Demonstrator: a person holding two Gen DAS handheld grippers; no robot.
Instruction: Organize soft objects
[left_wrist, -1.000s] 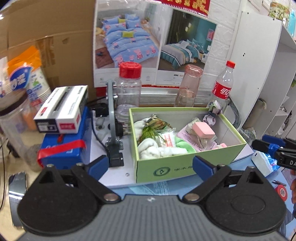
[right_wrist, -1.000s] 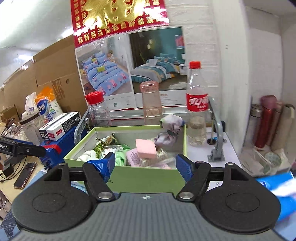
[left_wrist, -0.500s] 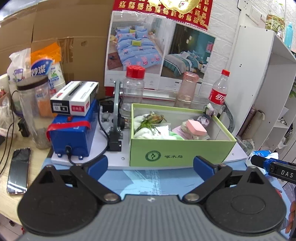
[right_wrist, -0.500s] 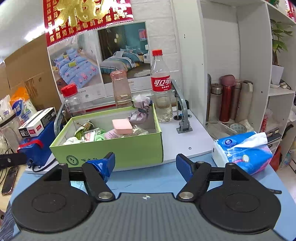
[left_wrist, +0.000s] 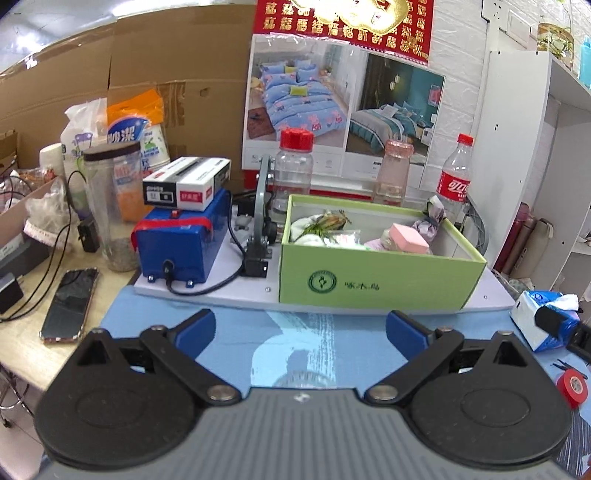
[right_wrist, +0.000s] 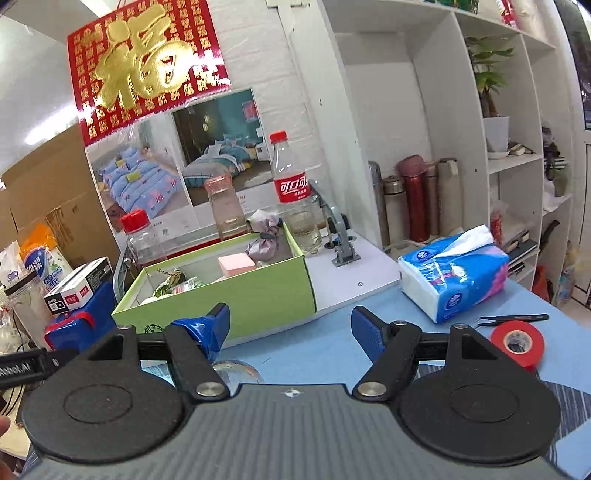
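A green cardboard box (left_wrist: 380, 278) (right_wrist: 236, 291) stands on a white board and holds several soft items: white cloth (left_wrist: 306, 230), a pink sponge (left_wrist: 408, 238) (right_wrist: 236, 264), a greyish fabric bundle (left_wrist: 430, 218) (right_wrist: 264, 243) in its far right corner. A blue tissue pack (right_wrist: 456, 275) (left_wrist: 535, 317) lies right of the box. My left gripper (left_wrist: 300, 330) is open and empty above the blue mat, short of the box. My right gripper (right_wrist: 290, 328) is open and empty too, between box and tissue pack.
Behind the box stand a red-capped jar (left_wrist: 293, 173), a pink tumbler (left_wrist: 393, 171) and a cola bottle (left_wrist: 454, 181). A blue device (left_wrist: 181, 243) with a carton on top sits left; a phone (left_wrist: 70, 304) lies beside it. Red tape (right_wrist: 517, 341), tweezers (right_wrist: 513, 319), white shelving (right_wrist: 480, 147) at right.
Both grippers have drawn back and away from the green box, which now looks smaller and farther. The tissue pack and red tape have come into the right wrist view.
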